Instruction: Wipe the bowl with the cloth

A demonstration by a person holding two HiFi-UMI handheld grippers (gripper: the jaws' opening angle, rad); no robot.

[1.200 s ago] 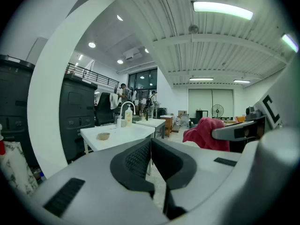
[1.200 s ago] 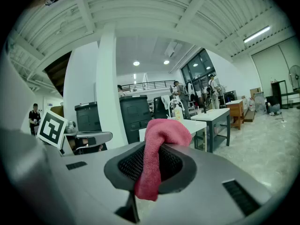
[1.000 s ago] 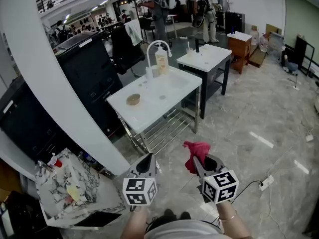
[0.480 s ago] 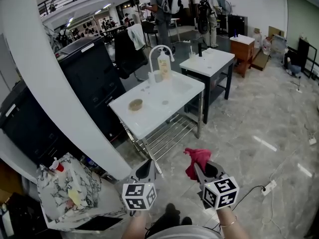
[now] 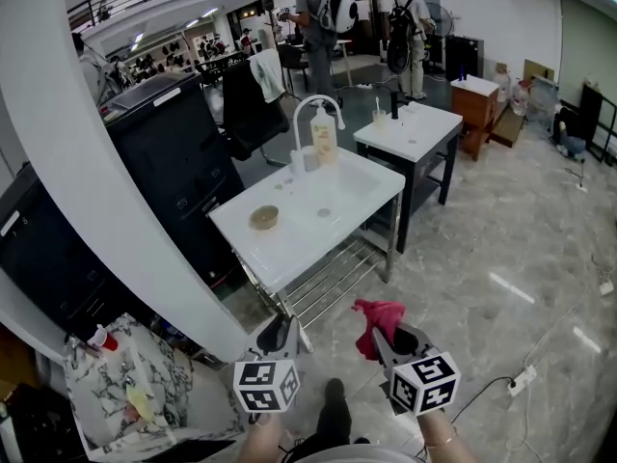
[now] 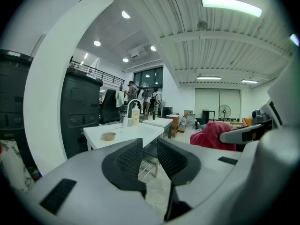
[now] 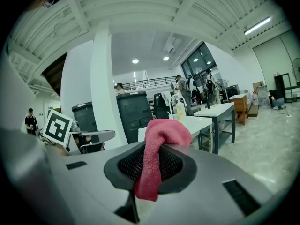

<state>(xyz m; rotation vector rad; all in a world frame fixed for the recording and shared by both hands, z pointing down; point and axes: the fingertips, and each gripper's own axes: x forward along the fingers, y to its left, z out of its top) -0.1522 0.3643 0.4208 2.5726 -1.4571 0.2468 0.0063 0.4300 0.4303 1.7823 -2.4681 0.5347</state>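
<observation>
A small tan bowl (image 5: 264,218) (image 6: 108,136) sits on the left part of the white sink table (image 5: 289,244), well ahead of both grippers. My right gripper (image 5: 382,336) (image 7: 157,165) is shut on a red cloth (image 5: 378,316) (image 7: 156,158), which bunches up above the jaws and hangs down between them. My left gripper (image 5: 280,330) (image 6: 150,157) is beside it over the floor; its jaws have just been opening and now stand a little apart with nothing between them. The left gripper view also catches the red cloth (image 6: 213,133) at the right.
The sink table carries a curved faucet (image 5: 313,114) and a soap bottle (image 5: 325,139). A second white table (image 5: 410,131) stands behind it. Black cabinets (image 5: 174,152) and a wide white column (image 5: 87,181) are at the left. People (image 5: 318,17) stand far back. A marbled bag (image 5: 135,374) lies lower left.
Both grippers and the view have moved closer to the sink table. The left gripper's jaws have parted slightly. The red cloth stays in the right gripper.
</observation>
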